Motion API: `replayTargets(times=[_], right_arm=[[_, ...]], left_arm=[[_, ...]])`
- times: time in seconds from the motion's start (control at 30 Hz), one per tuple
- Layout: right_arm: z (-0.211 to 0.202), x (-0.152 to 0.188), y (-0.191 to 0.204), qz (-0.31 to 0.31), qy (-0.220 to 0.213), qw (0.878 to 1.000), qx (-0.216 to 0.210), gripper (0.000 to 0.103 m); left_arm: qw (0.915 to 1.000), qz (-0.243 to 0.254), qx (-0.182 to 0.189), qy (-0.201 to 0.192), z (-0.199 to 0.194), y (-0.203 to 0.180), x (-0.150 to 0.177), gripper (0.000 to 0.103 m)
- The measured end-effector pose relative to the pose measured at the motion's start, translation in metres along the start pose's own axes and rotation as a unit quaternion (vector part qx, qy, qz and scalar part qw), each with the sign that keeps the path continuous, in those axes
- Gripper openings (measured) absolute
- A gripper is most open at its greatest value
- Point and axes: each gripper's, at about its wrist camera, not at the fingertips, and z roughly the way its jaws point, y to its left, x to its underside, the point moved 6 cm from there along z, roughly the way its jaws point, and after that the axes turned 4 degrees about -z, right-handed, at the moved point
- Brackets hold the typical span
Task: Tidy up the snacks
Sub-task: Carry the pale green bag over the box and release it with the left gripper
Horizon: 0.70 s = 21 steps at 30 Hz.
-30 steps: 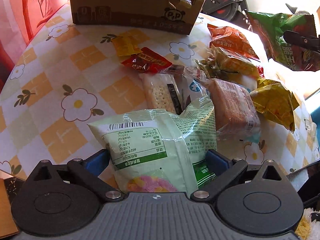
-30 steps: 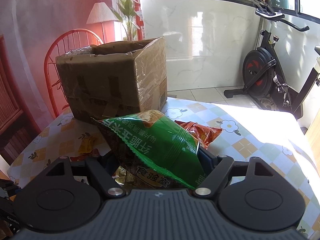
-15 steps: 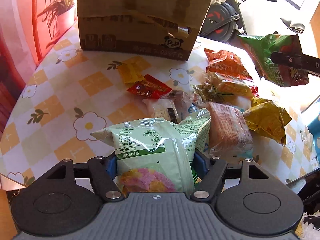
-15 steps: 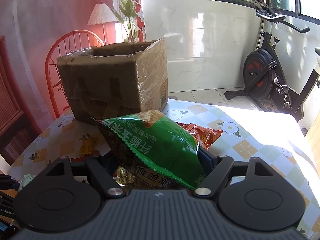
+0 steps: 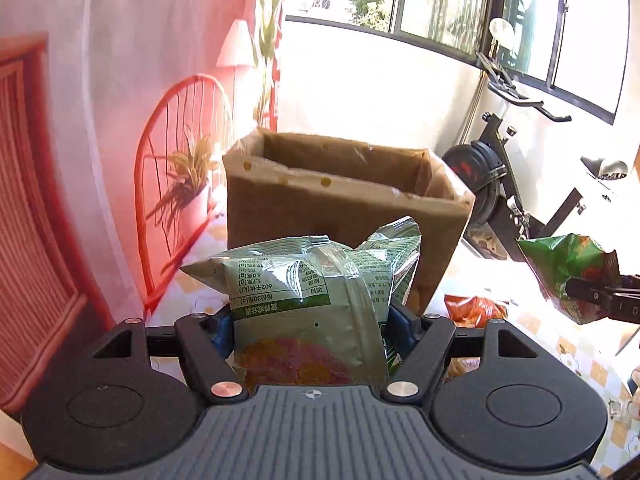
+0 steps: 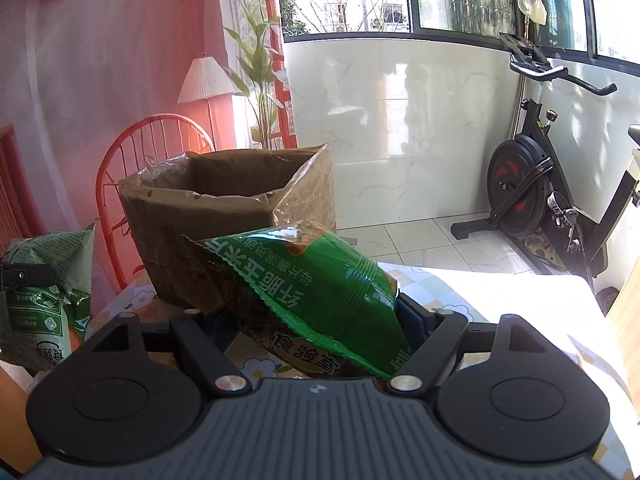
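Snacks are off the table in both grippers: a pale green plastic snack pouch (image 5: 308, 300) printed with a nutrition panel sits pinched between the blue pads of the left gripper (image 5: 310, 326), whose jaws have just been closing on it and now press its sides, and a dark green crinkled chip bag (image 6: 316, 300) with white lettering is clamped at a tilt in the right gripper (image 6: 320, 320), its jaws set fairly wide around the puffy bag. Both packets hang in the air in front of a brown cardboard box (image 5: 344, 200), open at the top and wrapped in clear tape, which stands at the far edge of the table (image 6: 500, 300) covered in a yellow-checked, flower-printed cloth. In the left wrist view an orange foil snack packet (image 5: 474, 310) lies on the cloth near the box's right corner. Behind the box stand a red wire-backed chair (image 5: 180, 184) and a potted plant (image 5: 188, 184); a black exercise bike (image 6: 552, 184) stands on the tiled floor to the right.
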Motion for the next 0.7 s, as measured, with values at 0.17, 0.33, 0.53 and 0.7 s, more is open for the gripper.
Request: replayTargets(times=[0.17, 0.33, 0.53, 0.7], right_arm=[[0.0, -0.058, 0.002, -0.012, -0.038, 0.999, -0.004, 0.08], [0.022, -0.108, 0.007, -0.028, -0.053, 0.998, -0.003, 0.08], [0.063, -0.145, 0.016, -0.047, -0.054, 0.997, 0.007, 0.08], [0.09, -0.146, 0.013, -0.045, -0.041, 0.998, 0.016, 0.08]], left_arm=[[0.9962, 0.043, -0.022, -0.072, 0.005, -0.021, -0.081, 0.074], [0.989, 0.067, -0.044, -0.124, 0.038, -0.044, -0.151, 0.075], [0.9855, 0.066, -0.058, -0.145, 0.094, -0.057, -0.198, 0.075], [0.9904, 0.069, -0.044, -0.112, 0.155, -0.057, -0.202, 0.078]])
